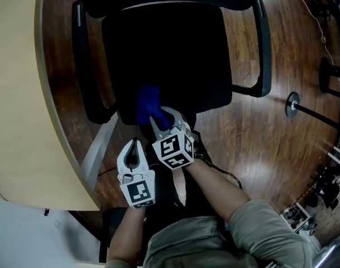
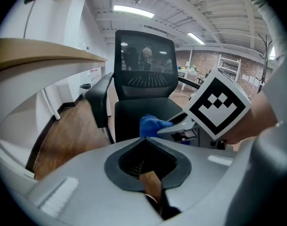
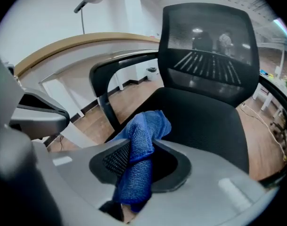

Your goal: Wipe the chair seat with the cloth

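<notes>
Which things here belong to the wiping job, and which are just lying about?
Job: cloth, chair seat, right gripper, jaws shut on the cloth.
Lying about: desk, floor stand, left gripper, empty.

We are standing over a dark, glossy plank floor (image 1: 259,127) that is catching the light. A curved pale wooden desk (image 1: 19,94) is running along the left, its white leg (image 1: 100,149) slanting down to the floor. White walls (image 3: 53,18) are rising behind it. Overhead, long strip lights (image 2: 133,11) are glowing on a white ceiling (image 2: 218,13), and a brick wall (image 2: 200,60) is showing far off. A round-footed black stand (image 1: 292,103) is resting on the floor at the right.
</notes>
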